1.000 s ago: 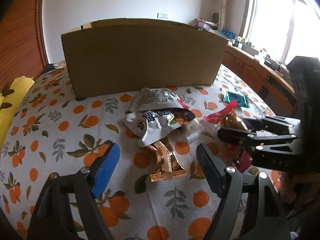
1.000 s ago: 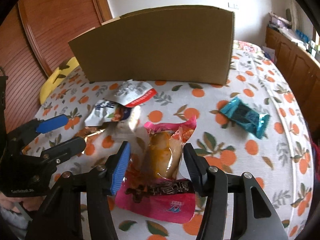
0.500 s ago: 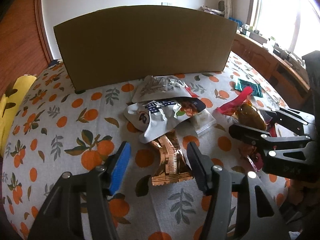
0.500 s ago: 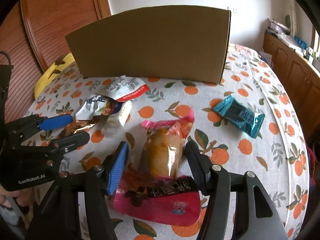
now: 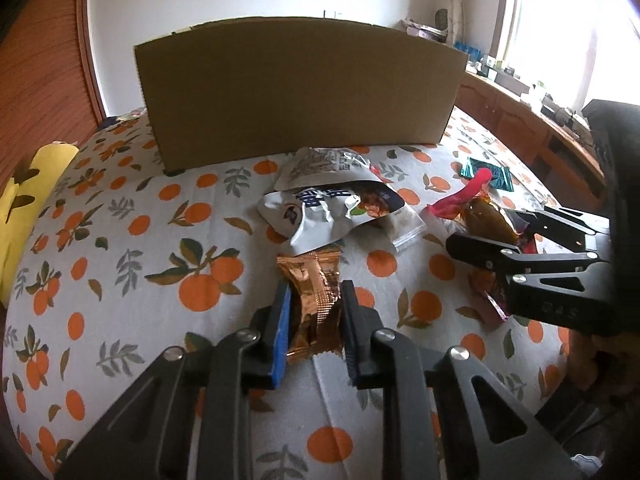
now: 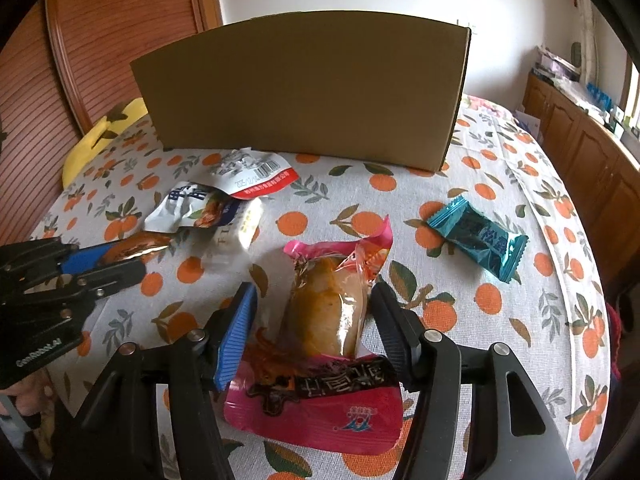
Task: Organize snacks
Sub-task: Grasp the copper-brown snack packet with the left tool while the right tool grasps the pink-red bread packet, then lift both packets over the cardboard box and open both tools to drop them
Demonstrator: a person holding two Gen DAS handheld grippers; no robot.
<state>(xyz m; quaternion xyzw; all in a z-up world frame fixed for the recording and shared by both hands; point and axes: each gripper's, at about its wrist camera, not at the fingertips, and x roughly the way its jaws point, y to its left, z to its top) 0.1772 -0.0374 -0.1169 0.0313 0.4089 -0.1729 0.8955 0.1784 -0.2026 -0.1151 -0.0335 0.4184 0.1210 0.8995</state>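
A cardboard box (image 5: 300, 88) stands at the back of the table; it also shows in the right wrist view (image 6: 304, 92). My left gripper (image 5: 314, 312) is shut on a copper-gold snack packet (image 5: 316, 300) that lies on the cloth. My right gripper (image 6: 312, 316) is open, its fingers either side of a pink packet with a brown chicken piece (image 6: 324, 316). White pouches (image 5: 332, 204) lie in a pile before the box. A teal packet (image 6: 478, 238) lies to the right.
The round table has an orange-print cloth (image 5: 120, 240). A yellow cushion (image 5: 24, 200) sits at the left edge. Wooden cabinets (image 6: 580, 148) run along the right wall under a window.
My left gripper moved forward over the copper-gold packet and closed on it. My right gripper stayed open around the pink packet, with its jaws a little further along it.
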